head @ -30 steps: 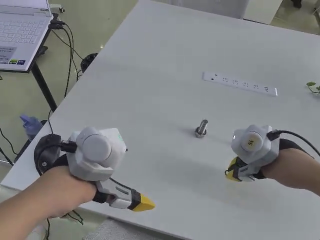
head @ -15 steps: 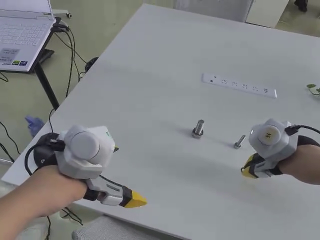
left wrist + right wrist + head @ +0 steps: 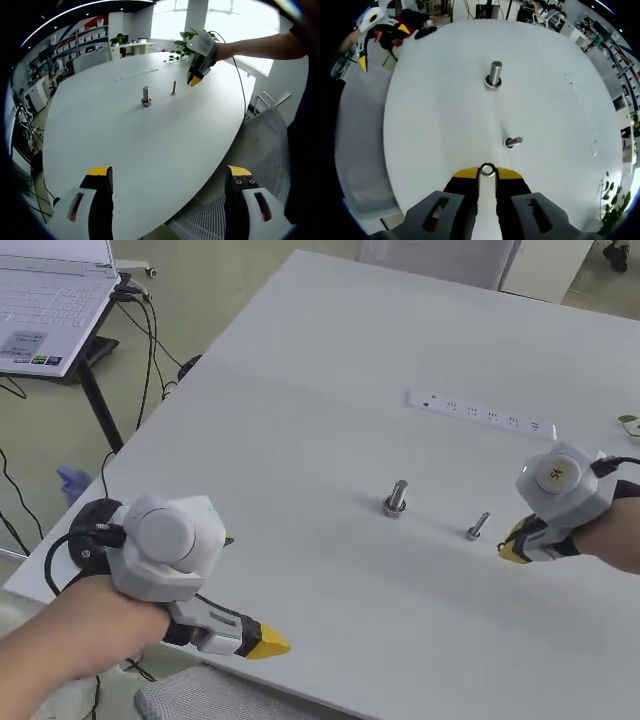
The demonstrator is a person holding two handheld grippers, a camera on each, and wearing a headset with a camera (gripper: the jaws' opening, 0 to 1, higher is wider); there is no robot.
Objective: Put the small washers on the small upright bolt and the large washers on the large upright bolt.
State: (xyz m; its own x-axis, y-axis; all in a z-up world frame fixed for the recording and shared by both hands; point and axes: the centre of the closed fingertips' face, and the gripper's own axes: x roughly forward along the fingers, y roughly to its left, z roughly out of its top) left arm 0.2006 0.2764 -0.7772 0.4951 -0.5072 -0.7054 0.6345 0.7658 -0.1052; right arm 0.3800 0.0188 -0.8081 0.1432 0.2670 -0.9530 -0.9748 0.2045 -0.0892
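Right gripper view: our right gripper (image 3: 488, 173) clenches a washer (image 3: 488, 170), not yet on the small bolt (image 3: 513, 142); our left gripper (image 3: 169, 173) gapes empty.

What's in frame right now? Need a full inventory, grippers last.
table: 1, white, under everything
large bolt: 1, silver, standing mid-table
small bolt: 1, silver, standing between the large bolt and the right gripper
washer: 1, silver, pinched in the right gripper's tips
power strip: 1, white, flat on the table beyond the bolts
laptop: 1, white, on a stand left of the table
cables: several, black, hanging by the laptop stand
chair: 1, grey mesh, at the table's near edge
plant: 1, green, far end of the table
left gripper: white, yellow tips, jaws open, at the near table edge
right gripper: white, yellow tips, shut on the washer, beside the small bolt
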